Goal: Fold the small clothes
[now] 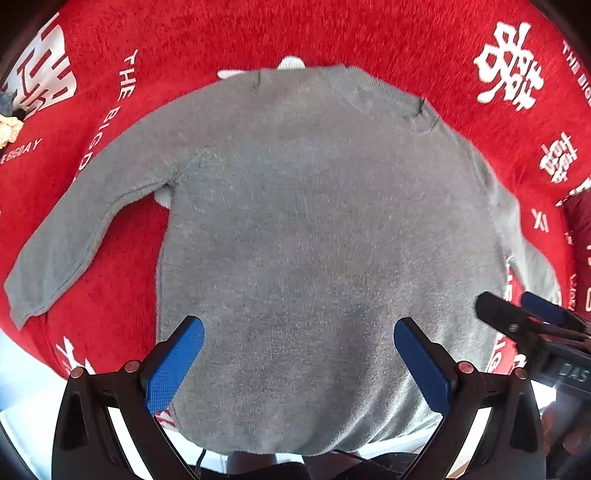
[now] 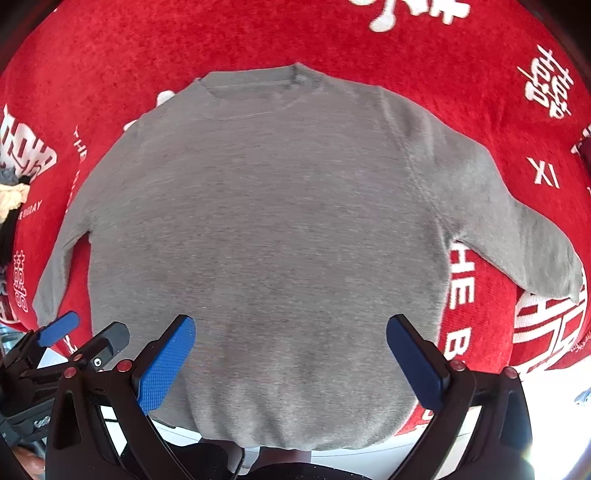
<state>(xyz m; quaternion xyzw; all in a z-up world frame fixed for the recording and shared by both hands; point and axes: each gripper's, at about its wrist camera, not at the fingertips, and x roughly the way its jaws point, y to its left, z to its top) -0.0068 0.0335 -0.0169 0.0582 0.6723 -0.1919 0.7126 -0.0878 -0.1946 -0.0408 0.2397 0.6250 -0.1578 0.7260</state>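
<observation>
Our left tool [image 1: 299,354] and right tool [image 2: 290,354] hover spread apart, empty, above the grey sweater [image 1: 314,240] lying flat on the red blanket [image 1: 258,33]. Soft, light knit; we judge sleeve cuffs the best grips.

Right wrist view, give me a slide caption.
Open right tongs above a flat grey sweater on a red blanket.

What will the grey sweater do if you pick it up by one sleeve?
The grey sweater would probably sag and dangle, since it is soft knit lying limp and flat. It likely feels light, being small and thin. On the fuzzy red blanket it may drag rather than slide.
</observation>
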